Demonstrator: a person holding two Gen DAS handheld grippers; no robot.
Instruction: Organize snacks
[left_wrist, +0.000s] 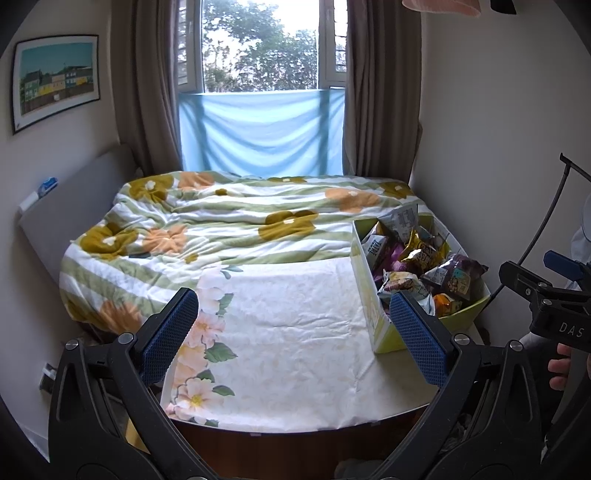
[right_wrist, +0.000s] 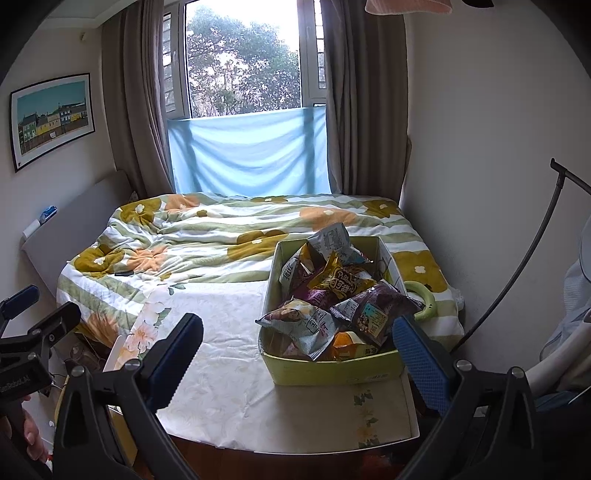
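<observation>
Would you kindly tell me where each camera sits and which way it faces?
Left wrist: on the left gripper, facing the bed and window; open fingers, box at right.
Right wrist: on the right gripper, same heading, box nearly ahead; open fingers.
Shared: bed, window, box of snacks; each shows the other gripper at its edge.

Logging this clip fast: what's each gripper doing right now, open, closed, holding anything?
Left gripper: open, holding nothing, over the floral cloth.
Right gripper: open, holding nothing, just short of the snack box.
</observation>
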